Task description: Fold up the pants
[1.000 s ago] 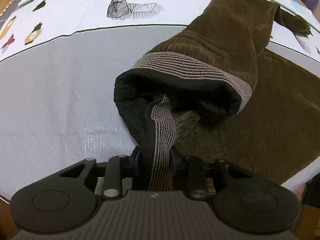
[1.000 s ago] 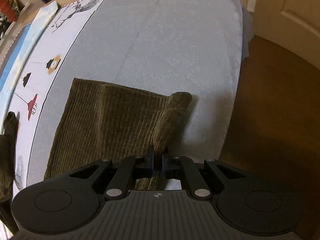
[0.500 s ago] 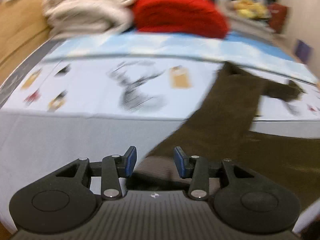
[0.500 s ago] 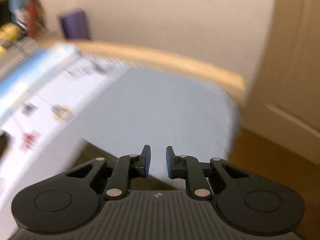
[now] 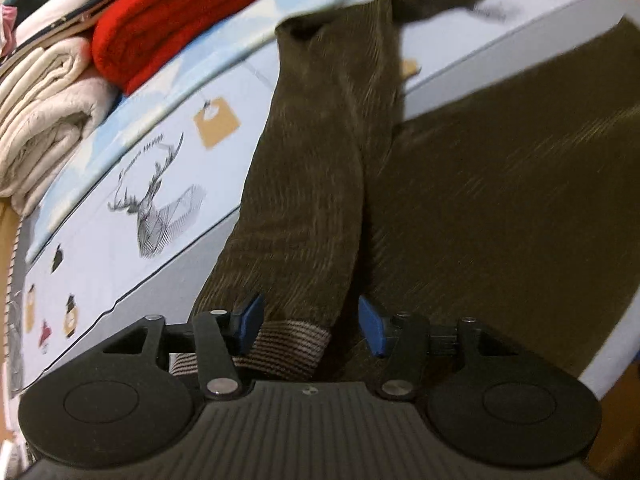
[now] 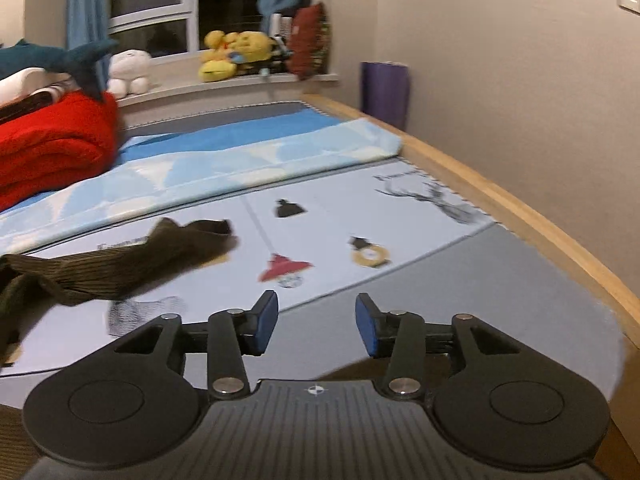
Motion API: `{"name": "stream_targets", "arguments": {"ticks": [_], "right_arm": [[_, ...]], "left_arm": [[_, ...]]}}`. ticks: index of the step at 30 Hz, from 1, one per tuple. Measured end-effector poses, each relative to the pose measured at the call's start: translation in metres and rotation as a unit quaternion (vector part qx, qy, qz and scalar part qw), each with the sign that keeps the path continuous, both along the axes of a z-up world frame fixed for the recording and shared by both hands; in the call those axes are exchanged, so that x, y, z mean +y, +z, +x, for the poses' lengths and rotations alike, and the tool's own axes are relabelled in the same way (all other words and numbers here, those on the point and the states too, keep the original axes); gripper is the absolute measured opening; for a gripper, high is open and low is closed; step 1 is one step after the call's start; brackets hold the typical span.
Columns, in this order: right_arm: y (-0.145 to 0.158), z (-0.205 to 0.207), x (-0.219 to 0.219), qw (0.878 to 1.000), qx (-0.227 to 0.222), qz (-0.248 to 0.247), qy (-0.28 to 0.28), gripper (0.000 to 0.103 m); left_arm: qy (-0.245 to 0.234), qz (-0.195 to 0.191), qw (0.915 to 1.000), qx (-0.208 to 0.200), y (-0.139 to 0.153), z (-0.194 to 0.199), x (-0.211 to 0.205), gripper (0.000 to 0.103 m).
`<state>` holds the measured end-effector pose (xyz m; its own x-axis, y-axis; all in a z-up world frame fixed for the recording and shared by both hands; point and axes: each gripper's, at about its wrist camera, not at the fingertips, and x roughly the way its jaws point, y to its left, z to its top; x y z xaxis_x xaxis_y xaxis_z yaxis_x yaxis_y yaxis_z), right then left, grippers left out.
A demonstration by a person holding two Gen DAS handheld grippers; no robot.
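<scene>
The striped cuff [image 5: 280, 344], clamped a second earlier, had been released by the left gripper [image 5: 310, 322], whose jaws were opening above it. The olive corduroy pants [image 5: 500, 208] lay apparently flat on the printed bedsheet [image 5: 120, 208]. The right gripper [image 6: 316, 324], likewise emptied, was opening over bare sheet.

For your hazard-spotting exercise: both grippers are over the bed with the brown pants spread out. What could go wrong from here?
1. The left gripper has jaws opening, nothing pinched; the striped cuff lies just beneath and could snag, undoing the fold.
2. The far leg end lies crumpled, so later folds may come out uneven.
3. The right gripper, opening and empty, points away from the pants; regrasping may miss.
</scene>
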<state>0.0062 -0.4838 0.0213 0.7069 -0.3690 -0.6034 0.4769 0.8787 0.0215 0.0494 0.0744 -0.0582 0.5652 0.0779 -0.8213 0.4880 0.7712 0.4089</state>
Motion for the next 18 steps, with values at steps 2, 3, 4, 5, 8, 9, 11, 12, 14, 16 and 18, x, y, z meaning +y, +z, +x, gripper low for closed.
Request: {"name": "stream_targets", "arguments": {"ticks": [2, 3, 4, 5, 8, 9, 11, 12, 14, 16, 18], "right_arm": [[0.004, 0.014, 0.012, 1.000, -0.001, 0.010, 0.008, 0.046], [0.006, 0.017, 0.021, 1.000, -0.001, 0.016, 0.011, 0.046], [0.007, 0.022, 0.026, 1.000, -0.001, 0.021, 0.013, 0.046], [0.008, 0.027, 0.031, 0.999, -0.003, 0.028, 0.015, 0.046], [0.010, 0.040, 0.043, 0.999, -0.005, 0.050, 0.021, 0.046], [0.009, 0.044, 0.046, 0.998, -0.007, 0.058, 0.021, 0.046], [0.010, 0.051, 0.052, 0.997, -0.012, 0.076, 0.020, 0.046], [0.011, 0.054, 0.055, 0.996, -0.014, 0.086, 0.020, 0.046], [0.010, 0.059, 0.058, 0.994, -0.016, 0.102, 0.022, 0.046], [0.009, 0.065, 0.061, 0.993, -0.015, 0.114, 0.022, 0.046], [0.004, 0.072, 0.062, 0.991, -0.013, 0.129, 0.022, 0.046]], "left_arm": [[-0.002, 0.020, 0.9998, 0.003, -0.007, 0.005, 0.001, 0.035], [-0.006, 0.027, 0.9996, 0.003, -0.007, 0.006, 0.001, 0.024], [-0.007, 0.032, 0.9995, 0.003, -0.005, 0.006, 0.003, 0.022], [-0.005, 0.032, 0.9995, 0.001, -0.002, 0.008, 0.005, 0.020], [0.032, -0.018, 0.9991, -0.023, 0.024, 0.019, 0.031, 0.015], [0.077, -0.047, 0.9941, -0.060, 0.041, 0.031, 0.054, 0.015], [0.235, -0.050, 0.9577, -0.158, 0.067, 0.058, 0.111, 0.008], [0.321, -0.010, 0.9246, -0.205, 0.074, 0.069, 0.136, 0.000], [0.377, -0.030, 0.8991, -0.221, 0.082, 0.077, 0.157, 0.001], [0.368, -0.124, 0.9003, -0.197, 0.087, 0.074, 0.155, 0.006], [0.332, -0.143, 0.9137, -0.186, 0.088, 0.077, 0.134, 0.007]]}}
